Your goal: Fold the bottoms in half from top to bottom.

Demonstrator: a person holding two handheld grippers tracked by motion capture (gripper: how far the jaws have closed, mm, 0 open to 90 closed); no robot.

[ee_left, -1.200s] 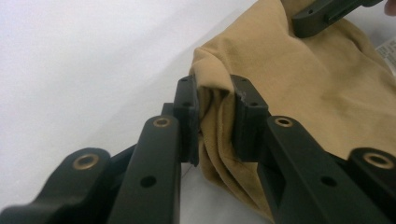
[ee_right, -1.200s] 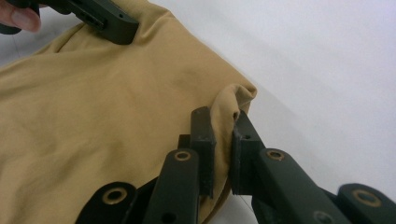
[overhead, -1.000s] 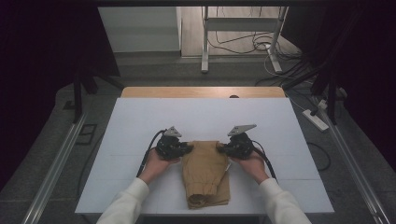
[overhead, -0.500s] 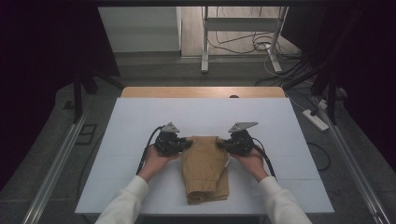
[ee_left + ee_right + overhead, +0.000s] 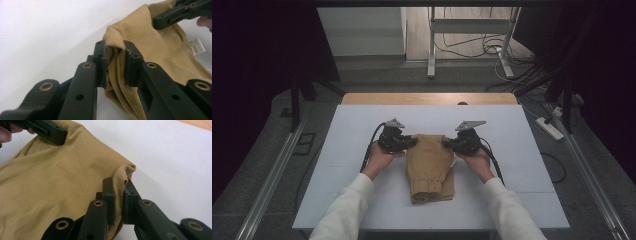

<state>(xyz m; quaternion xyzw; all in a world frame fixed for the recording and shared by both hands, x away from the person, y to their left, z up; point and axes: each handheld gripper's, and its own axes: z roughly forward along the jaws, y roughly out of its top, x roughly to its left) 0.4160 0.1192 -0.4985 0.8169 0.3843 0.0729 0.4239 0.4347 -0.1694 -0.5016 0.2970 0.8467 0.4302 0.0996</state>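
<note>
A folded tan garment lies in the middle of the white table. My left gripper is shut on the garment's far left corner, with bunched cloth pinched between its pads. My right gripper is shut on the far right corner in the same way. Both grippers hold the far edge a little above the table, one at each side. A white label shows on the cloth in the left gripper view. The near end of the garment rests folded on the table.
The table's wooden far edge borders a grey floor with a metal stand and cables. A power strip lies on the floor at the right. White sleeves enter from the bottom.
Both grippers have moved away from the person toward the far side and slightly up, drawing the garment's far edge with them. The cloth now stretches longer.
</note>
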